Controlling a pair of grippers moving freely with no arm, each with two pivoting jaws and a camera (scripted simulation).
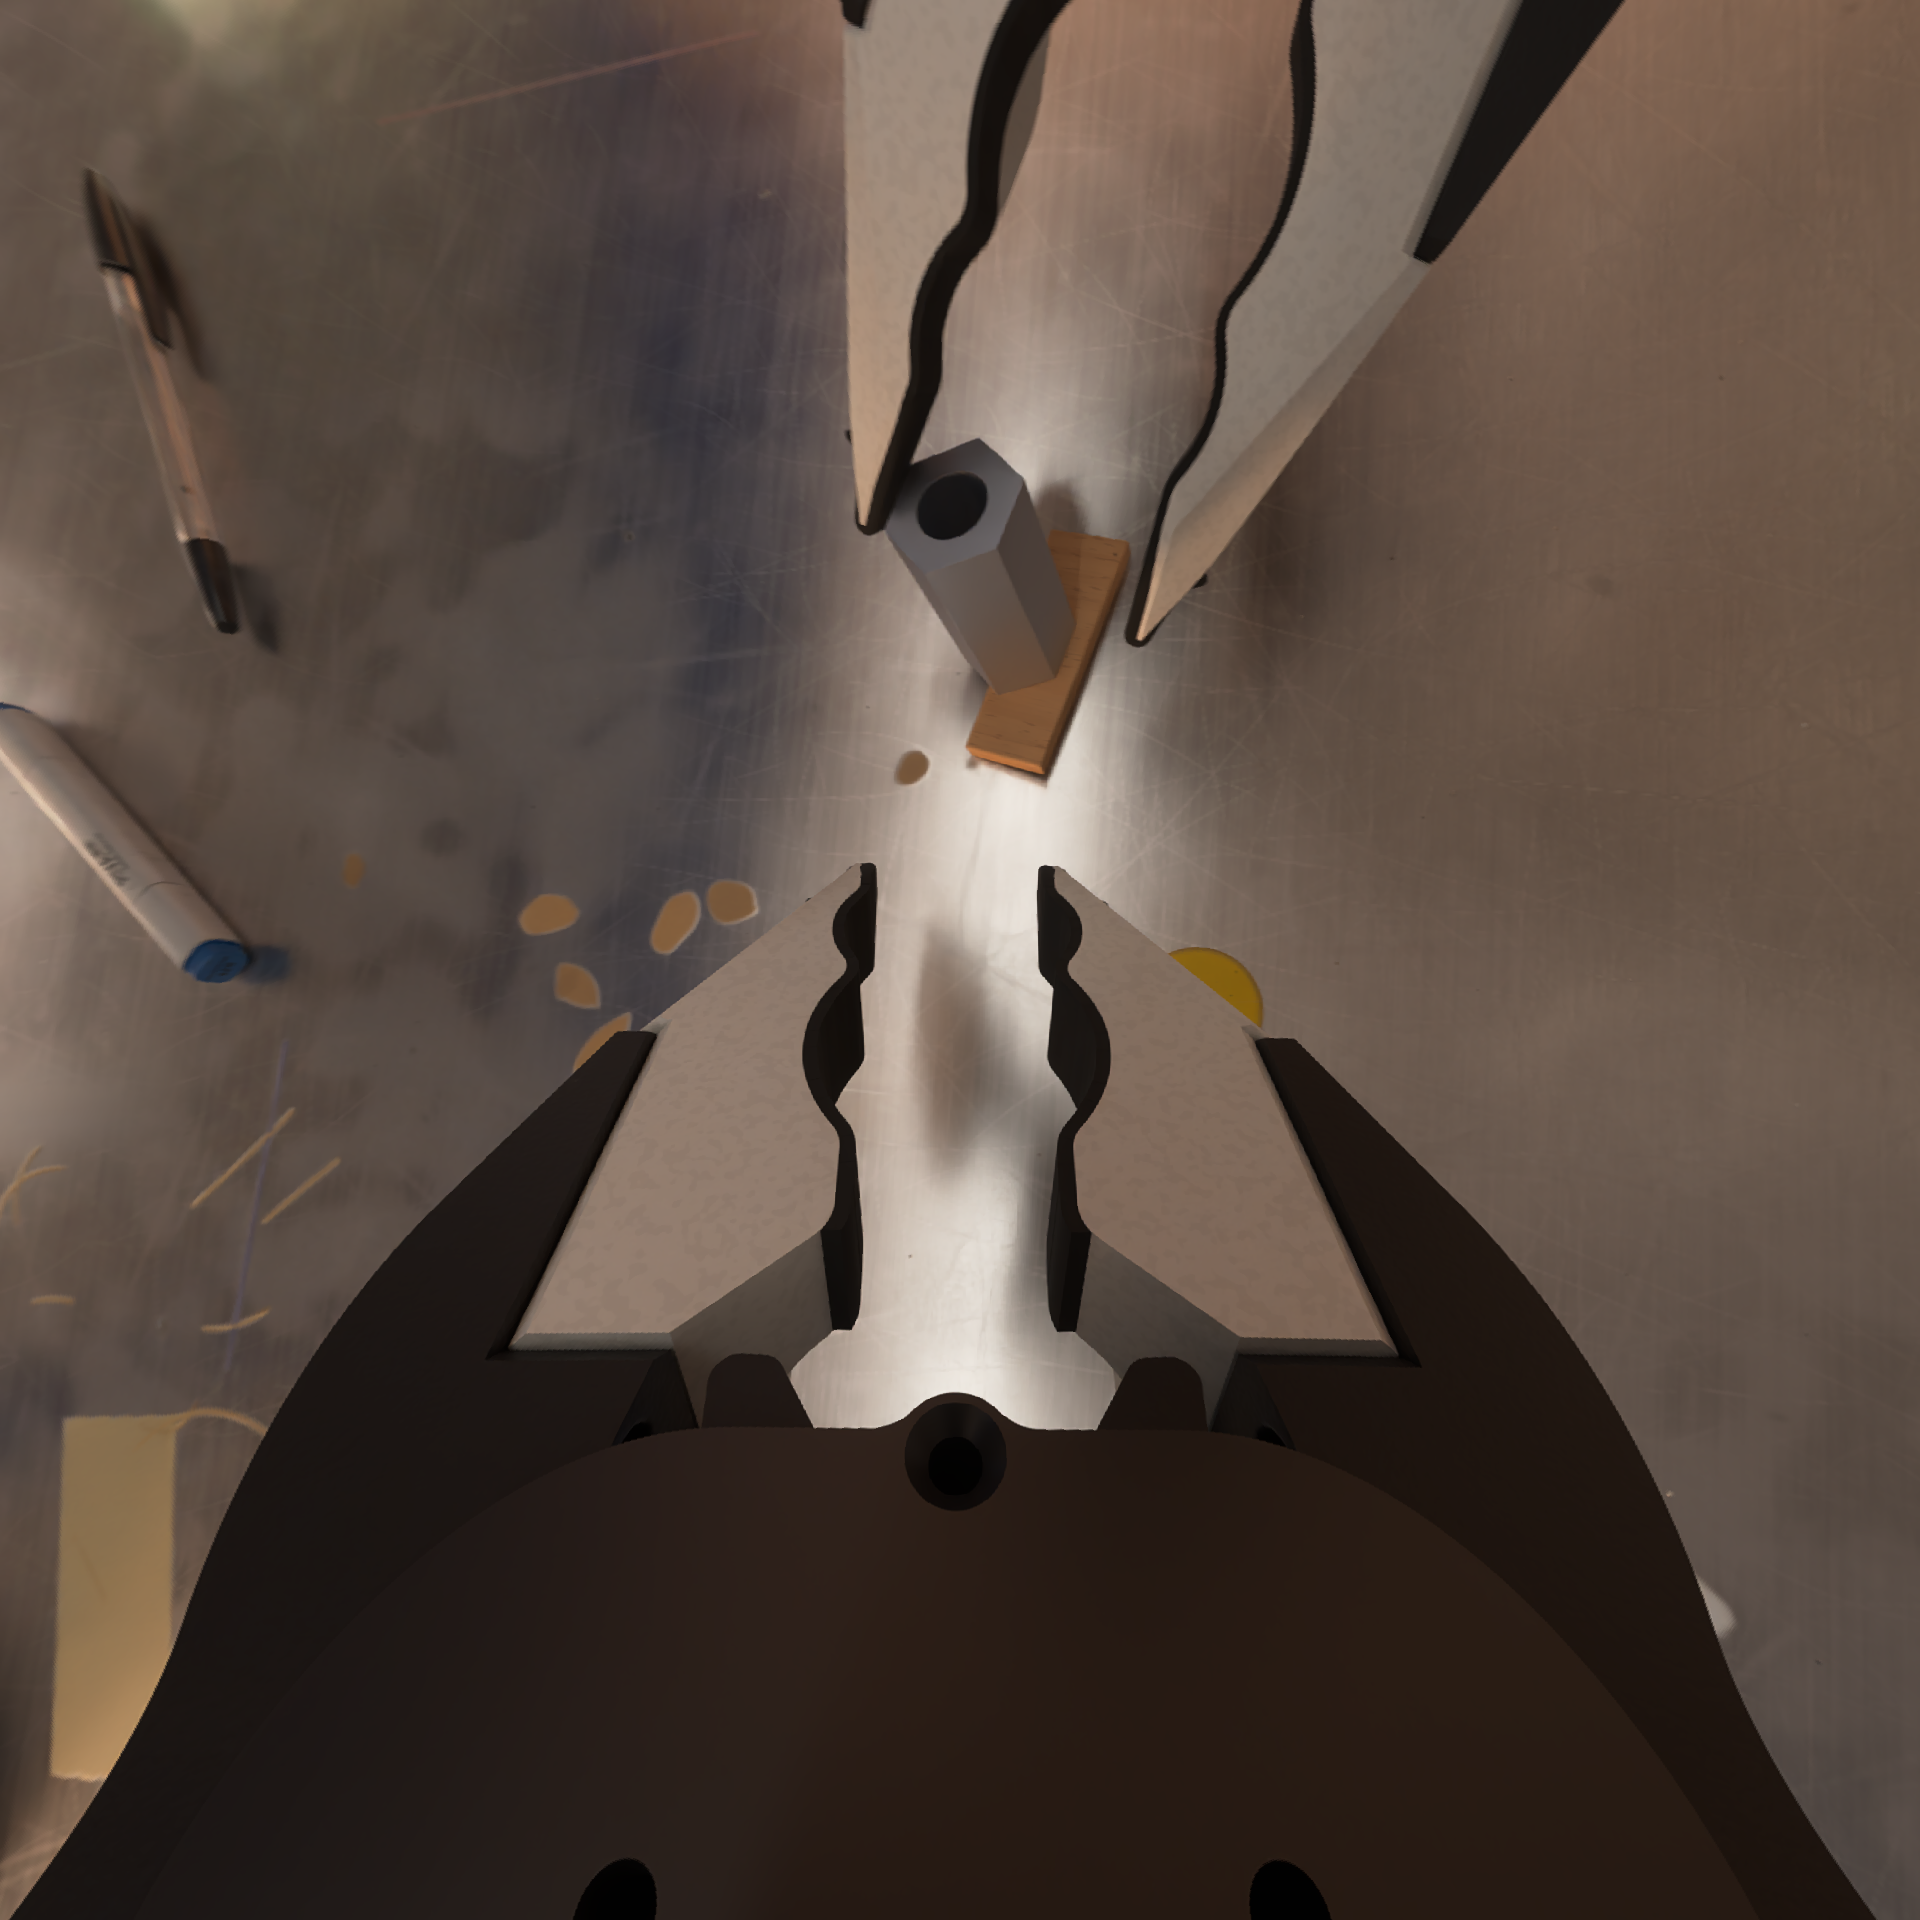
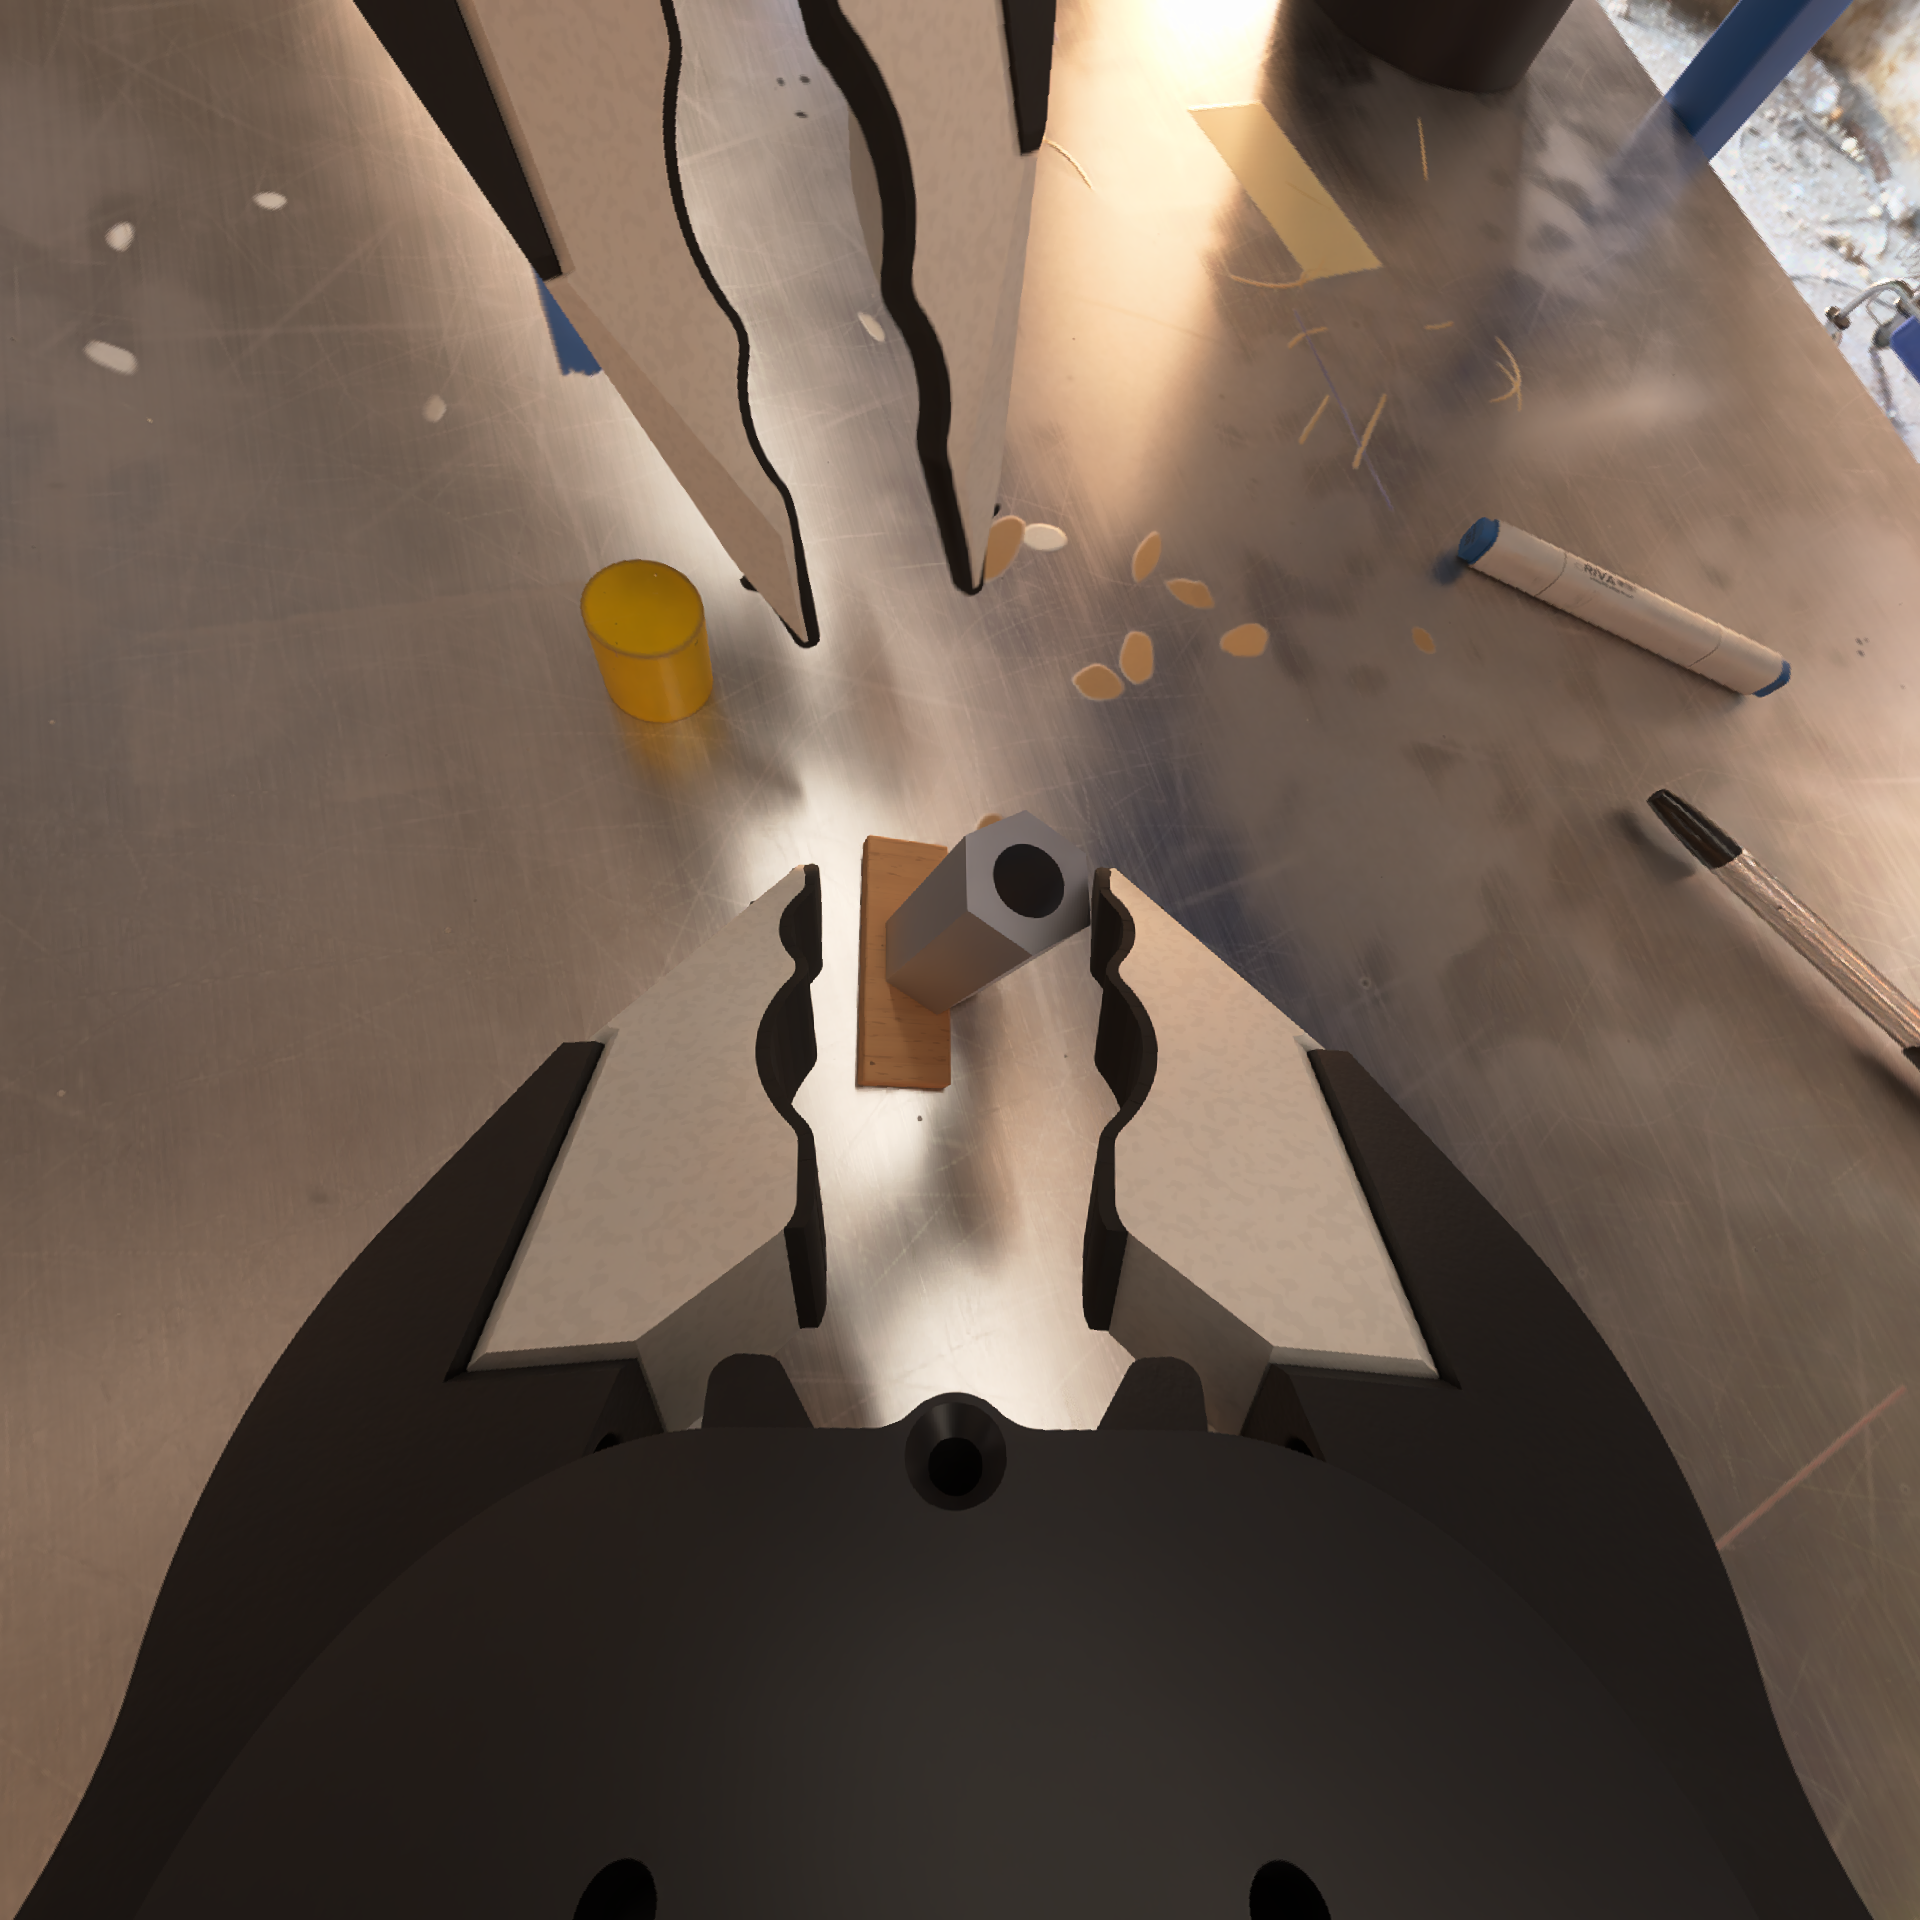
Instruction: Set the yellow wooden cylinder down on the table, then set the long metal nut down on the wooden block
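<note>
the long metal nut stands on end on the wooden block, its long axis roughly upright with a lean, the bored hexagonal top face pointing up toward the right gripper's camera. its base sits on the block's far half and the block lies flat on the metal table, its long side running straight ahead between the fingers. the right gripper has its jaws spread wide around nut and block; the right-hand fingertip is just beside the nut's top edge, and i cannot tell if it touches. the left gripper is likewise parted, holding nothing, with bare table between its fingers. the yellow wooden cylinder stands upright on the table, ahead and to the left of the right gripper, beside the left gripper's fingertip. off to the right lie a white marker with blue caps, which bears small printed lettering, and a clear pen with a black cap.
</note>
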